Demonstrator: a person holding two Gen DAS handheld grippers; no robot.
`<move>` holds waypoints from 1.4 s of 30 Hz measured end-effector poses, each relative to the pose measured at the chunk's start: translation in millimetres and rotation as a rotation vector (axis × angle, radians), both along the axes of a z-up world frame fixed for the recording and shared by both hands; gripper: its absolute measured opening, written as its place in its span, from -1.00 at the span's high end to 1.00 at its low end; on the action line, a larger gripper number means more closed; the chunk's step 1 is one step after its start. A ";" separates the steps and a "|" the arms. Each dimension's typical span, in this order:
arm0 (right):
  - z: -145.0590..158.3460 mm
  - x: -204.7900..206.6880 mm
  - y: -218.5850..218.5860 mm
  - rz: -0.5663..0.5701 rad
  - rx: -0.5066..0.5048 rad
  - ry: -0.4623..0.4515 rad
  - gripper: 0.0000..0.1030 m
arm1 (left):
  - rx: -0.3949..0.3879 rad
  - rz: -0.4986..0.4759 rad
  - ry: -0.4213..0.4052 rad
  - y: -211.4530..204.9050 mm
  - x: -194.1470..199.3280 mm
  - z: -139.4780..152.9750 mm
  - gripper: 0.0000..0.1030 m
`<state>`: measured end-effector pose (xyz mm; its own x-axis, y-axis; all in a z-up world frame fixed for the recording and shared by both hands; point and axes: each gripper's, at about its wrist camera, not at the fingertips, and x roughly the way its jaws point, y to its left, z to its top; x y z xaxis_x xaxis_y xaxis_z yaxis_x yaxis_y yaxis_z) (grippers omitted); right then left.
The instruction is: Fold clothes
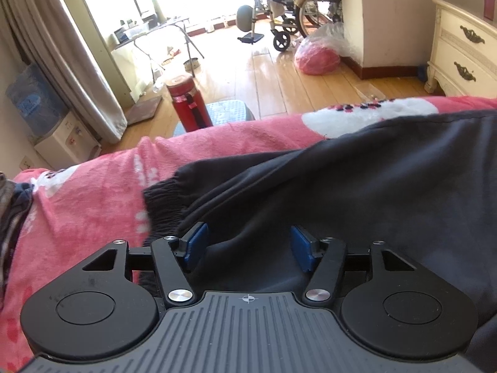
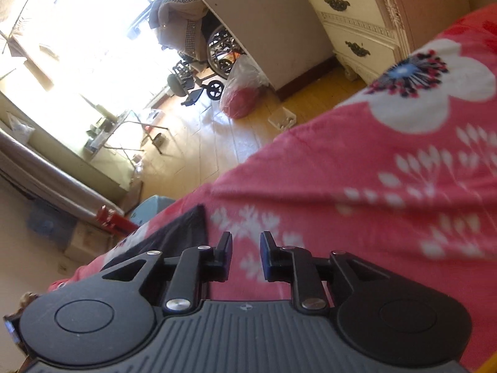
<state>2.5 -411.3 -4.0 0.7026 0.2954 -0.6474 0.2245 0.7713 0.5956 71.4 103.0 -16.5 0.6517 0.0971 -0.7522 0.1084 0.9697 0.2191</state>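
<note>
Nearest the left wrist camera, the left claw (image 1: 247,247) is seen with its blue pads (image 1: 195,244) spread well apart – nothing is pressed between them. Dark fabric of the black garment (image 1: 357,192) lies beneath and between the fingers, its ribbed cuff (image 1: 160,200) pointing left on the pink flowered blanket (image 1: 93,199). In the right wrist view the right claw (image 2: 246,256) is held tilted over bare blanket (image 2: 357,186), its jaws parted by a narrow gap and gripping nothing – a corner of the black garment (image 2: 183,233) is seen just left of its left finger. Beyond the bed, a red bottle (image 1: 188,102) stands on the wooden floor (image 1: 264,71)
</note>
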 end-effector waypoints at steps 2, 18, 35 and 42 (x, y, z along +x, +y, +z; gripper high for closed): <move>3.6 -19.9 15.7 0.047 0.026 0.000 0.56 | -0.013 0.009 -0.013 2.9 -6.3 7.2 -0.29; -14.1 9.9 228.9 0.816 -0.406 -0.081 0.03 | 0.032 -0.004 0.088 -11.9 -12.6 -22.4 -0.31; -8.6 -66.8 221.1 1.082 0.058 0.026 0.97 | 0.027 -0.013 0.082 -10.6 -11.8 -26.7 -0.31; -20.8 -85.6 252.3 1.321 0.081 0.182 0.87 | 0.029 -0.012 0.083 -10.7 -11.7 -27.0 -0.31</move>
